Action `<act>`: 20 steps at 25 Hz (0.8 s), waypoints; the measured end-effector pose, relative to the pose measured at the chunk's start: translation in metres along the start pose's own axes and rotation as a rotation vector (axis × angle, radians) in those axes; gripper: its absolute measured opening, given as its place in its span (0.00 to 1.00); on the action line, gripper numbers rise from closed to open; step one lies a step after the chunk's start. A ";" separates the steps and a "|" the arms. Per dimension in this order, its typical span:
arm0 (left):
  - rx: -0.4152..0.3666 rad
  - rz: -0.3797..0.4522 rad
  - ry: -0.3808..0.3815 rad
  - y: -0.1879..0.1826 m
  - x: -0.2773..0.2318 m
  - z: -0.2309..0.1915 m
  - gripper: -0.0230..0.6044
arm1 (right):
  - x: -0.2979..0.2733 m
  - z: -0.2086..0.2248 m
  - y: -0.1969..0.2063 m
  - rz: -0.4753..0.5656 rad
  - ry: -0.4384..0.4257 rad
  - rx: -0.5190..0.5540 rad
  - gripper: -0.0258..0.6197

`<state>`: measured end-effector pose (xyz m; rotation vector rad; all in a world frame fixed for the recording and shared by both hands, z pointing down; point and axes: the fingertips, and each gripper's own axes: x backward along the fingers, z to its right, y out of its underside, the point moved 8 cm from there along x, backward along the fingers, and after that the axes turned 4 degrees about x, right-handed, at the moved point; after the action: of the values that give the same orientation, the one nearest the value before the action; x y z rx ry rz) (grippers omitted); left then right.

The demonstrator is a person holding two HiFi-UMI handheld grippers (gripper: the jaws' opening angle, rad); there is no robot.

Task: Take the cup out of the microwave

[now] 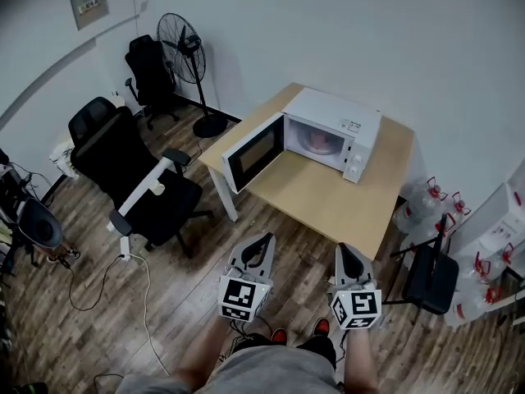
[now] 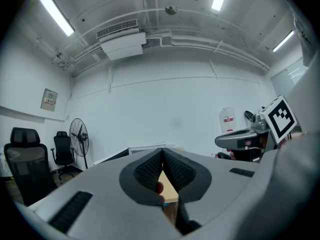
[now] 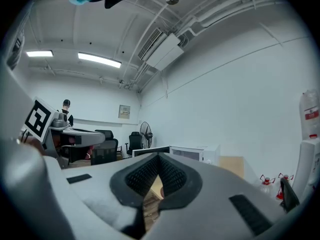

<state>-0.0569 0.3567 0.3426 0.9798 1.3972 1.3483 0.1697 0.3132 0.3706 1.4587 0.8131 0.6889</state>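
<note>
So both grippers are hanging out in front of the person, pointing level and nowhere near the job yet. The left gripper point(image 1: 265, 241) has its jaws clenched tip to tip with nothing in them, and so does the right gripper point(image 1: 344, 249): pinched together and empty.

The thing we're after, a small reddish cup point(image 1: 316, 142), sits inside the boxy white microwave point(image 1: 344, 115), well ahead of both sets of jaws and a bit above their line in the head view. It's small and soft-looking from here, so I can't tell if it has a handle. The microwave's dark-windowed door point(image 1: 253, 151) is already swung wide, out ahead of the left jaws, so there's no door step to do. The light wooden bench point(image 1: 328, 199) under it has plenty of bare top between the jaws and the oven.

My take on doing this well:
- Walk in first. The cup is way out of reach.
- Spread the jaws before going into the cavity, not once inside.
- Go with the right gripper, since the open door crowds the left side.
- Come in level and squeeze the cup's sides evenly so it doesn't tip on the turntable.
- Back straight out, keeping clear of the cavity's lip, and set it on the bare bench.
</note>
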 end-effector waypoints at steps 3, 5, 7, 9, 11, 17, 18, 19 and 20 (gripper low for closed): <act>0.007 0.003 -0.012 0.001 0.000 -0.008 0.07 | -0.008 -0.009 0.001 0.001 -0.019 0.000 0.07; 0.009 0.001 -0.020 0.001 -0.001 -0.013 0.07 | -0.015 -0.013 0.002 -0.003 -0.033 0.002 0.07; 0.007 0.001 -0.029 0.001 -0.002 -0.017 0.07 | -0.023 -0.015 0.002 -0.006 -0.046 0.003 0.07; 0.005 0.001 -0.039 0.001 -0.005 -0.022 0.07 | -0.031 -0.014 0.002 -0.003 -0.056 0.004 0.07; 0.004 -0.001 -0.045 0.001 -0.009 -0.027 0.07 | -0.038 -0.014 0.000 0.001 -0.063 0.006 0.07; 0.007 -0.004 -0.058 0.002 -0.035 -0.042 0.07 | -0.071 -0.006 0.002 -0.003 -0.085 0.004 0.07; 0.007 -0.006 -0.060 0.003 -0.043 -0.046 0.07 | -0.078 -0.003 0.004 -0.002 -0.085 0.002 0.07; 0.009 -0.007 -0.063 0.004 -0.051 -0.049 0.07 | -0.086 0.002 0.005 -0.002 -0.083 -0.001 0.07; 0.011 -0.009 -0.063 0.004 -0.060 -0.053 0.07 | -0.094 0.007 0.006 -0.004 -0.079 -0.005 0.07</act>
<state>-0.0931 0.2861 0.3505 1.0138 1.3610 1.2934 0.1218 0.2325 0.3816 1.4705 0.7523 0.6263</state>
